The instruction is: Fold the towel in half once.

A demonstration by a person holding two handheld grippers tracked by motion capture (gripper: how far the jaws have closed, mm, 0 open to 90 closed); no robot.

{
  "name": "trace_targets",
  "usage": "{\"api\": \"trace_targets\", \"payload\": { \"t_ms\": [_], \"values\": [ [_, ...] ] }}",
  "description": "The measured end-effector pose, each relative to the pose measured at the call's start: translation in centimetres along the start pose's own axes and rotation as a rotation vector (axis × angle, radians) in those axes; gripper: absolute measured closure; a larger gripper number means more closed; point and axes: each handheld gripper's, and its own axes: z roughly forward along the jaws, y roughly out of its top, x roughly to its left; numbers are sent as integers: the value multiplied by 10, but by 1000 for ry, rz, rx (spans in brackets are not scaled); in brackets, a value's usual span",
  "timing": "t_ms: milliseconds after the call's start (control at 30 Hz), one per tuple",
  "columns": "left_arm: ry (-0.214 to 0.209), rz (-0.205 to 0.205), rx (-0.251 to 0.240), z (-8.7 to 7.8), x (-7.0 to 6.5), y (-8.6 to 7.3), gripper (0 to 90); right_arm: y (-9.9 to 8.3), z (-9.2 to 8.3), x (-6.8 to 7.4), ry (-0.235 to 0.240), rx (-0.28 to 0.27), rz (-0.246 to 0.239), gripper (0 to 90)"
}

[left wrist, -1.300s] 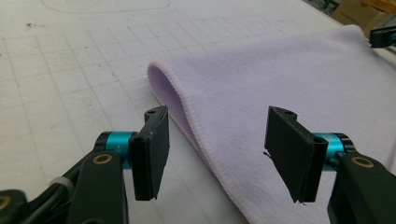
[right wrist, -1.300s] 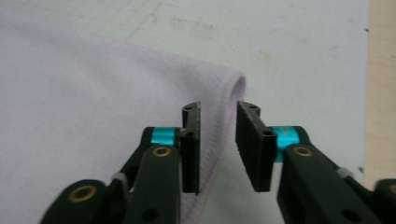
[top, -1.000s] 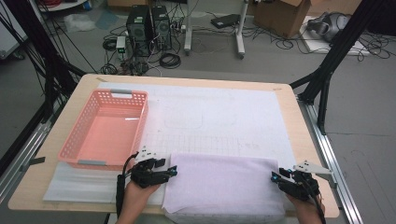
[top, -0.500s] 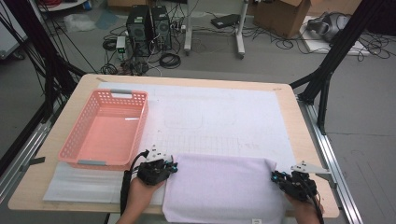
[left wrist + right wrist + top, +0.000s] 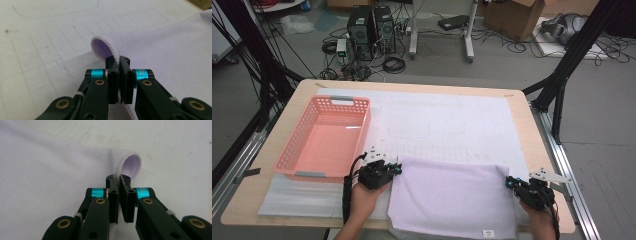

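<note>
Wooden tabletop (image 5: pixel 532 145), light tan w/ rounded corners, mostly covered by a white printed mat (image 5: pixel 452 120) w/ faint outlines + grid lines. Thin translucent foam sheet (image 5: pixel 302 200) lies along the front-left edge, under the basket's near end.

Pale lilac rectangular cloth towel (image 5: pixel 452 197) lies flat at the front edge of the tabletop, centre to right, near side hanging just over the edge; small white tag at its front-right corner. Far edge runs roughly parallel to the table's front edge.

Salmon-pink plastic mesh basket (image 5: pixel 324 137), rectangular, sits on the left side of the tabletop, long axis front to back, just left of the towel's far-left corner.

Left gripper (image 5: pixel 393 169) at towel's far-left corner: jaws have just been closing, now clamped on the stitched hem, corner curls up in a loop above the pads (image 5: pixel 113 72). Right gripper (image 5: pixel 511 183) at far-right corner: same, jaws just closed in, pinching the hem, corner looped above pads (image 5: pixel 127 195). Both hands low at the table's front edge.
</note>
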Motion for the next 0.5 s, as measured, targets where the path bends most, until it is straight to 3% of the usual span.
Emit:
{"api": "trace_targets", "payload": {
  "t_ms": [67,233,333,433,500],
  "values": [
    [11,6,-12,2,1,9,863,7,-1,-4,6,-35,26,861],
    [32,32,-41,9,6,35,862,26,6,-13,-17,-62,11,862],
    [43,5,-71,16,14,50,862,41,16,-18,-34,-75,9,861],
    [64,4,-72,24,21,64,862,56,26,-23,-48,-85,7,861],
    [68,-19,-78,29,27,73,862,66,34,-25,-61,-80,-4,862]
  ]
}}
